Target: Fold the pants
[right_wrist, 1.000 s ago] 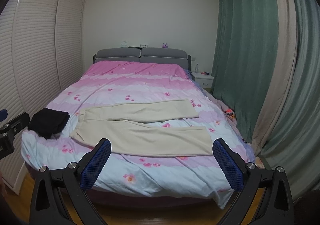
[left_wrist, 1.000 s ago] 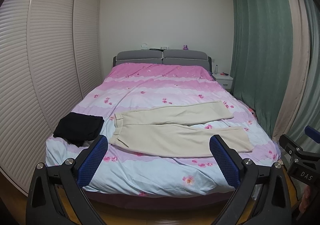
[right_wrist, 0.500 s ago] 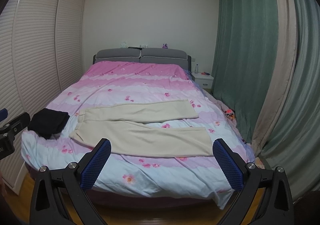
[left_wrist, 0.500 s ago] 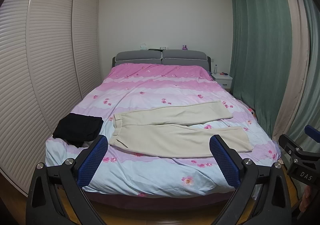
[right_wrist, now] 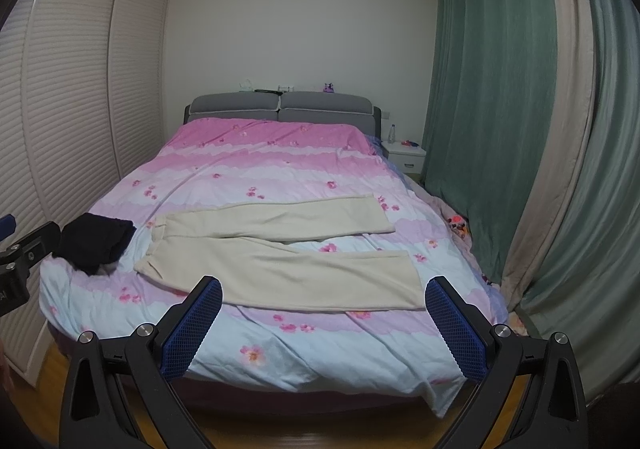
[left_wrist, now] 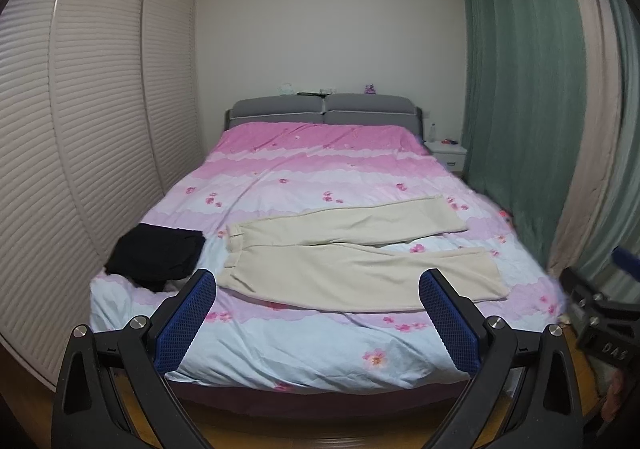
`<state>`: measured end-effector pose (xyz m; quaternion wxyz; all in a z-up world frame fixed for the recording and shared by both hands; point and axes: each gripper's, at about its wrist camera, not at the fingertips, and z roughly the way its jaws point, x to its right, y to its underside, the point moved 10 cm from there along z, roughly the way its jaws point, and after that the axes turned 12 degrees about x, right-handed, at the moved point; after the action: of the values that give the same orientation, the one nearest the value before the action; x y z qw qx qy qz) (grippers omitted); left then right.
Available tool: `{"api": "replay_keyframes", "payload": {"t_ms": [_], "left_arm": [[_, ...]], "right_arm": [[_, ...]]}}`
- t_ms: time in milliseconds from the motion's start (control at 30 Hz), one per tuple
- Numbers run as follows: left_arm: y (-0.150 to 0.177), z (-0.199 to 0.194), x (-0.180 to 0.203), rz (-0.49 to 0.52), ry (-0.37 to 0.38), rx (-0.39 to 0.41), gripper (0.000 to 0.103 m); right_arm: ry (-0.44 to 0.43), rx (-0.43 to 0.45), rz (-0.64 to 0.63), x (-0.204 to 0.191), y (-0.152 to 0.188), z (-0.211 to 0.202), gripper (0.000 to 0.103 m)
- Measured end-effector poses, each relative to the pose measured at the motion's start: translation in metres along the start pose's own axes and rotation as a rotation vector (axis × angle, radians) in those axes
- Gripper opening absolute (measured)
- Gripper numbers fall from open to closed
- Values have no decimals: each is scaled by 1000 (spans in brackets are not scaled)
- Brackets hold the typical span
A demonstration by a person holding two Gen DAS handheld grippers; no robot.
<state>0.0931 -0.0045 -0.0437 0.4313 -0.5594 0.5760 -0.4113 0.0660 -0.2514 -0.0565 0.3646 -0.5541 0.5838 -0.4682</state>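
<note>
while two hand-held grippers gape, one pants [left_wrist: 352,253] lies flat.

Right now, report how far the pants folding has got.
Done: only the laying out. The cream pants lie flat across the bed, waistband toward the black garment, legs spread apart, no fold yet.
In hand: nothing. The left tool and right tool are both open, off the foot of the bed, touching no cloth.
Left: every fold, starting with laying one leg over the other.
</note>
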Motion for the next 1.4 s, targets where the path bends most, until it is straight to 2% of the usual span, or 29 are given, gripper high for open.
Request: {"api": "replay_keyframes", "payload": {"t_ms": [67, 300, 500, 600, 733, 900, 1067, 1233, 1400], "left_arm": [[7, 11, -8, 15, -62, -19, 103], [17, 41, -29, 8, -120, -64, 103], [30, 64, -57, 42, -200, -84, 103], [37, 81, -73, 76, -215, -91, 103], [49, 120, -103, 85, -207, -104, 103], [70, 182, -142, 80, -135, -131, 103], [100, 253, -175, 60, -50, -233, 103], [146, 319, -195, 60, -54, -366, 103], [195, 377, -199, 66, -55, -473, 102]], "right_arm": [[-6, 11, -14, -1, 1, 7, 103], [-95, 90, -116, -34, -5, 55, 103], [-194, 61, -141, -71, 5, 94, 103], [-227, 23, -157, -95, 17, 115, 103], [-286, -38, -151, -137, 32, 147, 103], [-287, -78, -155, -185, 55, 192, 103], [-221, -197, -88, -222, 92, 246, 102], [-151, -306, -27, -241, 134, 297, 102], [-135, -386, -17, -254, 170, 348, 102]]}}
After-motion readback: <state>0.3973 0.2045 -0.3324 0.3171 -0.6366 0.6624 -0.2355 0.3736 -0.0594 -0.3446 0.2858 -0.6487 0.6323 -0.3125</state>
